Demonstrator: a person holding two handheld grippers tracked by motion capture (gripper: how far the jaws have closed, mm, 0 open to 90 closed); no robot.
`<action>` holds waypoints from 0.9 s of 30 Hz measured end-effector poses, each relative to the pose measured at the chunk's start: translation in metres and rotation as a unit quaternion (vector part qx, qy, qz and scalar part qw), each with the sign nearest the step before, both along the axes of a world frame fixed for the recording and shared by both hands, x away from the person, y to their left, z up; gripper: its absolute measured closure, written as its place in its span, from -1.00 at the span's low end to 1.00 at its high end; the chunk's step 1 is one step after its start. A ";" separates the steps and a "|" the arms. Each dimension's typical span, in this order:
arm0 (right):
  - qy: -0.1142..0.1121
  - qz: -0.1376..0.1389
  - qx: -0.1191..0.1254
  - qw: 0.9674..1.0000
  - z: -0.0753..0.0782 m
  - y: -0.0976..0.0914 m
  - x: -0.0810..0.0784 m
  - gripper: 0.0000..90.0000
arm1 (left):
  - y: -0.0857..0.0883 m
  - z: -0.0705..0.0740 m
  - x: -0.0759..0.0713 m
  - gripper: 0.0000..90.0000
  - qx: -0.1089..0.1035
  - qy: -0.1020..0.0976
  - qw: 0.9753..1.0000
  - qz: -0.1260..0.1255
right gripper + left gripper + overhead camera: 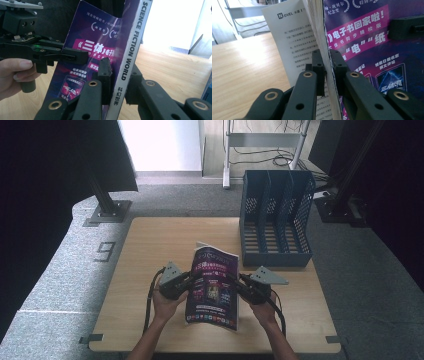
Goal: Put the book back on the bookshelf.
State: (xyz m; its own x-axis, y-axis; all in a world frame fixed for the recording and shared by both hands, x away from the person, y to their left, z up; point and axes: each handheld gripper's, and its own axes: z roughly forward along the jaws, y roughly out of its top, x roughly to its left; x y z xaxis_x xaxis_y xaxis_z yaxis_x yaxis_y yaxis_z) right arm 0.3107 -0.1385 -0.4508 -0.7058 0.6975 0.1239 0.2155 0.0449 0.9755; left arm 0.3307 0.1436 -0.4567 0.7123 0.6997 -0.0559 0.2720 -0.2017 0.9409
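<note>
Near edge of the bench [150, 320]: two forearms come in, each hand carrying a claw. Left claw [189, 281] clenched on the page edge of the magazine [214, 287], one jaw on the purple cover, the other on the pages behind. Right claw [239, 285] grips the spine side; its jaws stand either side of the white spine. Magazine held up off the bench between the two claws, cover facing the person, over the middle of the near half. An inner page stands loose behind the cover. Farther off, at the far right corner, a blue file rack [276, 217] stands upright, well apart from the magazine.
</note>
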 end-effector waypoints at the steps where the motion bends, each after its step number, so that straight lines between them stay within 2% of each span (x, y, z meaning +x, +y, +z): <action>1: -0.002 -0.002 0.000 1.000 0.001 0.000 -0.001 0.74 | -0.001 0.002 0.000 0.87 0.000 -0.003 1.000 0.000; 7: -0.023 -0.005 -0.005 1.000 0.009 0.001 -0.009 0.76 | -0.002 0.008 -0.002 0.87 -0.003 -0.017 1.000 0.000; 19: -0.011 -0.003 0.006 1.000 0.002 -0.003 -0.005 0.78 | -0.001 0.004 -0.004 0.87 -0.008 -0.016 1.000 -0.002; 22: -0.013 -0.004 0.003 1.000 0.003 -0.003 -0.005 0.77 | -0.001 0.006 -0.001 0.87 0.001 -0.017 1.000 -0.006; 24: -0.019 -0.006 -0.001 1.000 0.006 -0.002 -0.004 0.77 | -0.002 0.011 0.003 0.87 0.007 -0.022 1.000 -0.006; 27: -0.039 -0.007 0.000 0.999 0.010 0.000 -0.004 0.78 | -0.001 0.019 0.008 0.87 0.006 -0.031 1.000 -0.004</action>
